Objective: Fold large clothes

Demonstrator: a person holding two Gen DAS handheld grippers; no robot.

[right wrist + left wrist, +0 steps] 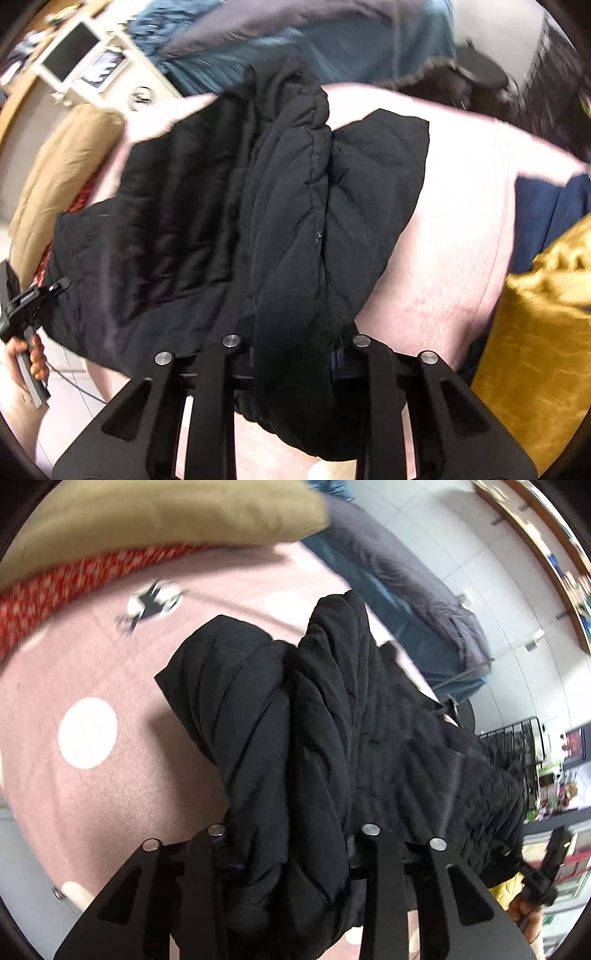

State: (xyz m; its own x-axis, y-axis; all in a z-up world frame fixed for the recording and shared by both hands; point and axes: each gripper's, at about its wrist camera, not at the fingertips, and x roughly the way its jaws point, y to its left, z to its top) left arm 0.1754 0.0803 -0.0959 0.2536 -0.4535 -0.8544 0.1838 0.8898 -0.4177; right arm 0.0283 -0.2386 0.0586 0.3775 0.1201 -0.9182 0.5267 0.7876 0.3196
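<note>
Two black two-finger grippers each clamp a bunched fold of the same black quilted padded jacket (317, 716). In the left wrist view, the left gripper (293, 853) has its jaws drawn in on a thick roll of the jacket's fabric, which fills the gap between the fingers and spills below them. In the right wrist view, the right gripper (291, 354) is closed the same way on another gathered ridge of the jacket (236, 206), with cloth packed between its fingers.

The jacket hangs from both grips and drapes over a pink bed sheet with large white dots (88, 727); its far part lies crumpled on the sheet, with one flat panel spread toward the edge of the bed. Beyond it, at the head of the bed, sit a tan pillow (159, 520) and a red patterned cloth (74, 587) tucked just under it. A mustard-yellow velvety cushion (539, 332) rests near the right side of the bed, beside a dark navy fabric (550, 218).

At the left edge of the right wrist view, a person's hand (26, 354) grips the handle of the other gripper. A dark blue-grey duvet (413, 602) lies heaped on the floor past the bed. Both views are blurred.
</note>
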